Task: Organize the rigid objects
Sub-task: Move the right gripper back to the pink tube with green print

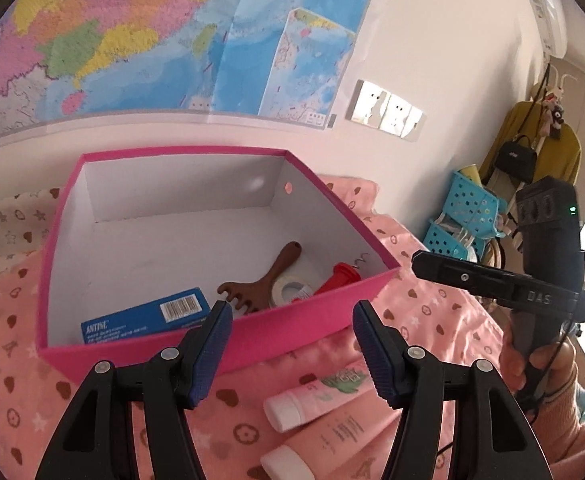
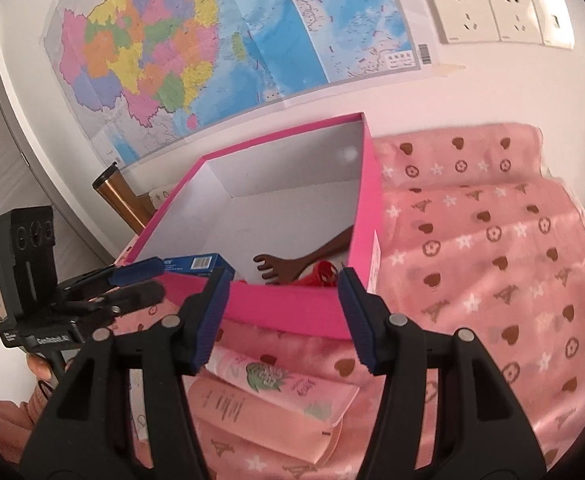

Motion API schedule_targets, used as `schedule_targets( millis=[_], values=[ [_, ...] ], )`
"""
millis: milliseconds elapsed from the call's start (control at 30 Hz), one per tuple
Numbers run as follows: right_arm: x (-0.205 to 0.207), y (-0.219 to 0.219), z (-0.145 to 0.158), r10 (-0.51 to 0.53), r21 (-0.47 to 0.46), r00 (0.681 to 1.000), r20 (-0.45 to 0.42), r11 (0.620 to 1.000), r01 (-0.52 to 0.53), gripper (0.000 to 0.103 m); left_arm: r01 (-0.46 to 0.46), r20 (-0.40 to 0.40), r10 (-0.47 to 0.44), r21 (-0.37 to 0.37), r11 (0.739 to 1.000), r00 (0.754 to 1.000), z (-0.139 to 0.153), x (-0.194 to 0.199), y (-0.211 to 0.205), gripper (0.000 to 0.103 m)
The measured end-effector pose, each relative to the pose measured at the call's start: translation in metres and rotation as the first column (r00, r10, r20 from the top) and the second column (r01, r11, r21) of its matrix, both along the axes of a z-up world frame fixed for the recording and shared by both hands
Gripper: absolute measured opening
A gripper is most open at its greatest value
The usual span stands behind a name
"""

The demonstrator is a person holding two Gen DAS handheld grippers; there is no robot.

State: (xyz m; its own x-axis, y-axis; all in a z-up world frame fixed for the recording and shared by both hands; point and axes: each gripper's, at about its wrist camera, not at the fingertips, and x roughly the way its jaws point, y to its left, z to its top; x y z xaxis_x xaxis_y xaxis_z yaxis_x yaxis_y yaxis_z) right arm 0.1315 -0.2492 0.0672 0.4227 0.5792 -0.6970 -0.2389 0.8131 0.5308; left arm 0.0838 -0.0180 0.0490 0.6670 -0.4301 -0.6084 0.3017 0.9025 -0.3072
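Hovering near the pink box [image 1: 252, 332], left tongs [image 1: 290, 350] are gaping, gripping nothing; blue carton [image 1: 148, 316], brown rake [image 1: 260, 284], tape roll [image 1: 292, 290] and a red piece, possibly a corkscrew [image 1: 342, 276], are lying inside. Right tongs [image 2: 280, 316] are likewise hanging apart and empty over two pink tubes [image 2: 276, 392] on the bedspread [image 2: 492, 280].

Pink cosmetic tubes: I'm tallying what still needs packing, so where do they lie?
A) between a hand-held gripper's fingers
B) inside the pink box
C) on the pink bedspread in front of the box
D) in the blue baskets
C: both pink cosmetic tubes lie on the pink bedspread just outside the pink box's near wall, while the box holds the blue carton, brown scratcher and tape roll.
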Motion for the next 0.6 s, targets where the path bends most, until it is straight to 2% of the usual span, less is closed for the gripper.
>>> schedule_targets(
  millis=[300, 600],
  values=[
    [-0.023, -0.014, -0.025, -0.018, 0.013, 0.997, -0.080, 1.000, 0.019, 0.058, 0.022, -0.020, -0.022, 0.037, 0.999, 1.000, -0.012, -0.021, -0.006, 0.063],
    [-0.042, -0.021, -0.069, -0.027, 0.037, 0.974, -0.223, 0.999, 0.036, 0.058, 0.042, -0.118, -0.037, 0.038, 0.998, 0.992, -0.044, -0.025, -0.014, 0.063]
  ],
)
